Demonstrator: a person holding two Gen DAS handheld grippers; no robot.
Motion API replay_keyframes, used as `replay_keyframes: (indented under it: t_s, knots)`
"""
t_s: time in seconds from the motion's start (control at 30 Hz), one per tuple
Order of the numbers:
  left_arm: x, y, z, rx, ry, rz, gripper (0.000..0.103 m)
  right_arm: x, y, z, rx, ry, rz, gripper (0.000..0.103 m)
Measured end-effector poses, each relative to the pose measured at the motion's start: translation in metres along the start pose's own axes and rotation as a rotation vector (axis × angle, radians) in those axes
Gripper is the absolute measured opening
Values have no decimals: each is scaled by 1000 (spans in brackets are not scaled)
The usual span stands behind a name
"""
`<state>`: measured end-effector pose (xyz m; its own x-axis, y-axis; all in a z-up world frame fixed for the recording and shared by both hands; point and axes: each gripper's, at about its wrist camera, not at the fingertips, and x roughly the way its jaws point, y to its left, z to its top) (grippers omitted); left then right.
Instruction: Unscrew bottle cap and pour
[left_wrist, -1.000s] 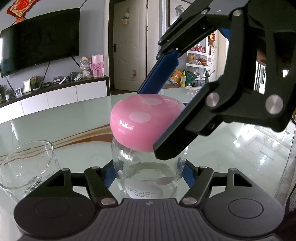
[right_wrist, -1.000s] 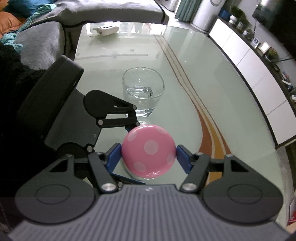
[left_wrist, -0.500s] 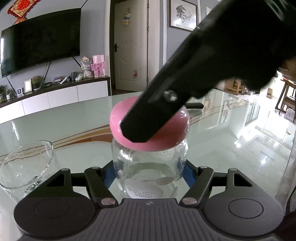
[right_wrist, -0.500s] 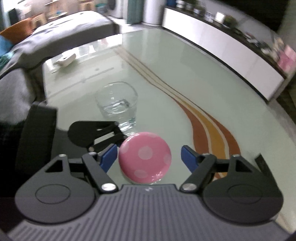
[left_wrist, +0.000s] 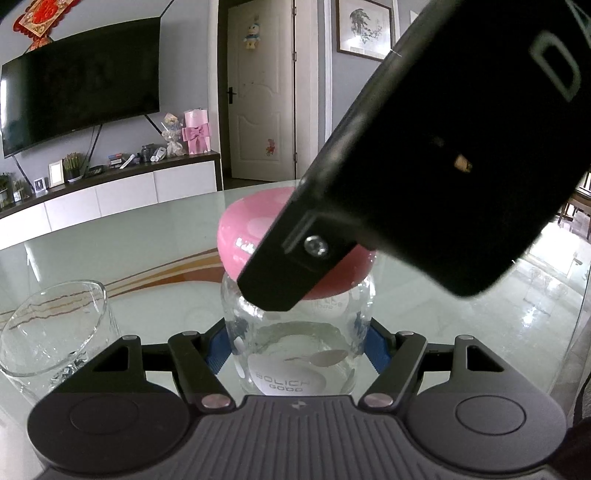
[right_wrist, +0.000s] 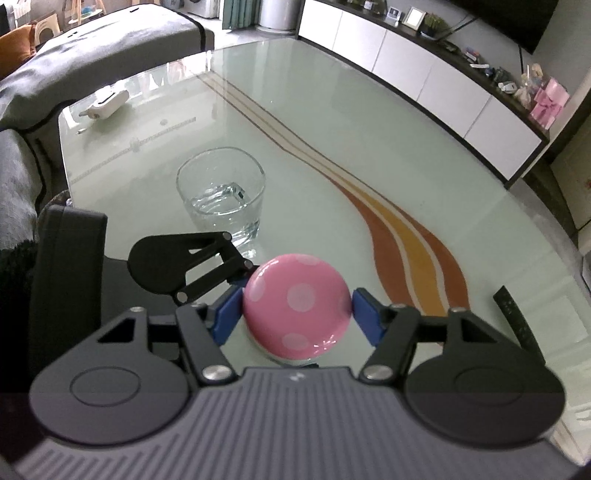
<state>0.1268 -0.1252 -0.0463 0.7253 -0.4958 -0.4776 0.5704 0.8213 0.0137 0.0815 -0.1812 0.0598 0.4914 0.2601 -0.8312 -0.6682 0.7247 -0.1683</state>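
A clear glass bottle (left_wrist: 295, 343) with a pink, white-dotted dome cap (left_wrist: 243, 229) stands on the glass table. My left gripper (left_wrist: 295, 343) is shut on the bottle's body. My right gripper (right_wrist: 297, 317) comes down over the cap (right_wrist: 295, 306); its blue pads (right_wrist: 365, 317) sit on either side, the left one touching and the right one a hair off. Its black body (left_wrist: 443, 147) hides the cap's right part in the left wrist view. A clear tumbler (right_wrist: 221, 195) stands just beyond the bottle, and left of it in the left wrist view (left_wrist: 48, 332).
The glass table (right_wrist: 332, 129) has an orange and brown curved stripe (right_wrist: 406, 236). A white device (right_wrist: 107, 101) lies at its far left corner and a dark remote (right_wrist: 517, 321) at the right edge. A grey sofa (right_wrist: 92, 48) is behind, a white TV cabinet (right_wrist: 424, 74) to the right.
My right gripper let go of the cap, turned back around it and has closed in on it again. The left gripper and the bottle have not moved.
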Motion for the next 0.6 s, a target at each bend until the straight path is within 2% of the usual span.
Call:
replay_keyframes:
  t_s: [0.6]
  knots:
    - [-4,-5,4,-2,0,-3,74,-3,-13,-6,-157,-46,129,65]
